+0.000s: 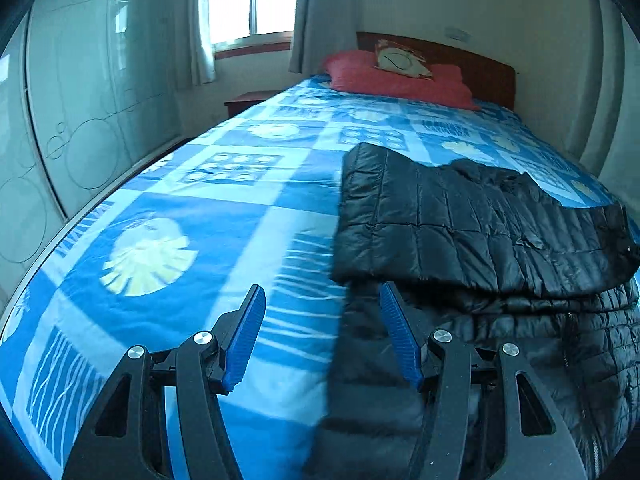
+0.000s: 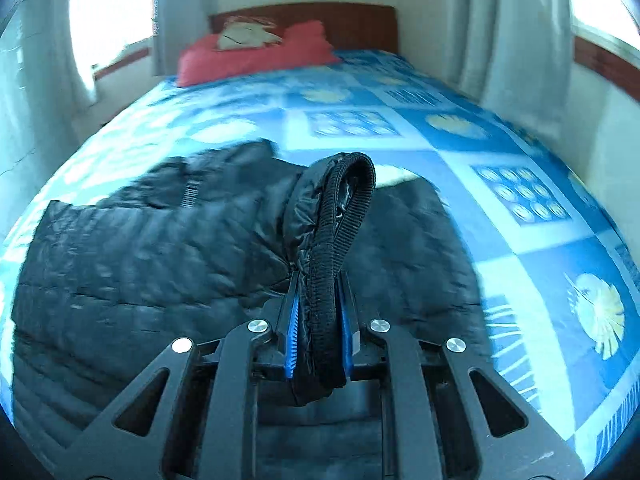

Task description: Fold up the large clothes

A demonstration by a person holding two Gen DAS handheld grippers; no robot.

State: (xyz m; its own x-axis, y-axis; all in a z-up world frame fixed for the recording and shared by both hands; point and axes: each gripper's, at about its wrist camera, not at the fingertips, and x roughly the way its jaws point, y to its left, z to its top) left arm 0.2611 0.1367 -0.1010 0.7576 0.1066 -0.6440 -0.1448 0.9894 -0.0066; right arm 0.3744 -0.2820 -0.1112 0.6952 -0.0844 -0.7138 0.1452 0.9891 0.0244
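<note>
We note the black quilted jacket (image 1: 472,224) lying partly folded on the blue patterned bedspread (image 1: 168,184), right gripper (image 2: 318,304) clenched on its ribbed cuff (image 2: 340,216), left gripper (image 1: 322,304) spread, holding nothing.

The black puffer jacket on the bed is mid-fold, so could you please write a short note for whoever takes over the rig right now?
Right tool: shut on the jacket's ribbed cuff, which sticks up between the pads.
Left tool: open and empty, over the jacket's left edge.
Black puffer jacket: on the blue patterned bedspread, toward the foot of the bed; red pillow at the headboard.
Done: one quilted section already lies folded over the body.
Left: probably lay the gripped sleeve across the body, then fold the rest smaller and flatten it.
</note>
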